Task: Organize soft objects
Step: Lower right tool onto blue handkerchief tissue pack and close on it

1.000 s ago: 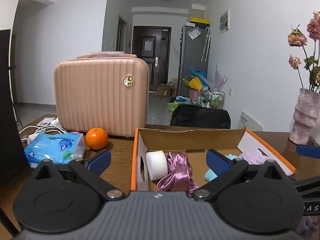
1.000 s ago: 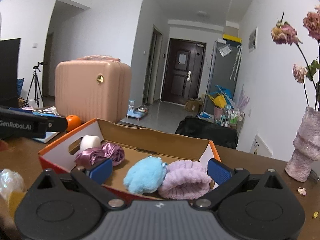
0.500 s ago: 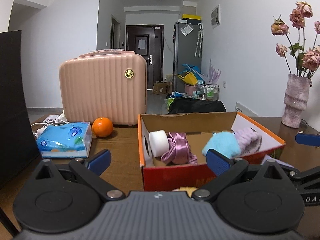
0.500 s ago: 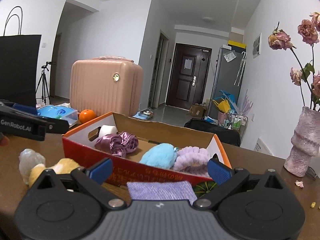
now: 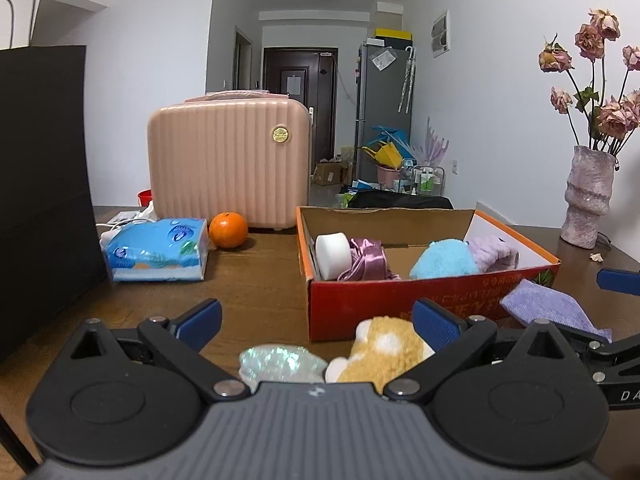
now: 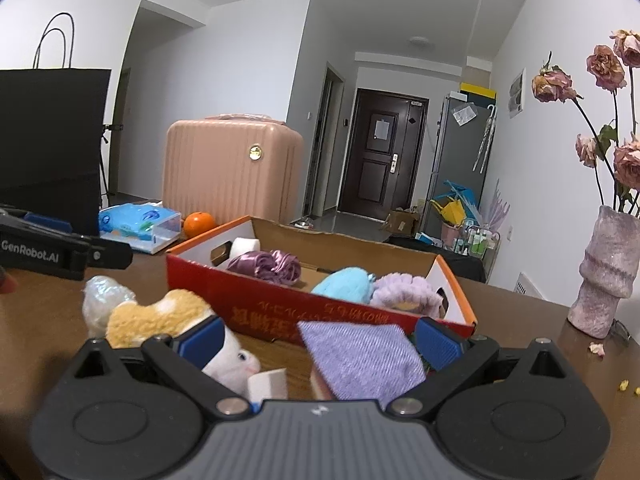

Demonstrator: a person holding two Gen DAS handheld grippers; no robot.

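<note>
Both grippers hover low and level over the brown wooden bench (image 5: 256, 292), fingers spread, released: left gripper (image 5: 316, 320) before the tan plush toy (image 5: 384, 350), right gripper (image 6: 320, 340) before the folded lilac cloth (image 6: 360, 356).

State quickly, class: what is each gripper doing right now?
Left gripper: open, holding nothing; a tan-and-white plush toy lies between its fingers.
Right gripper: open, holding nothing; a folded purple cloth lies between its fingers.

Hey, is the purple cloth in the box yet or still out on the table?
Out. The purple cloth lies on the table in front of the box, outside its red front wall.
</note>
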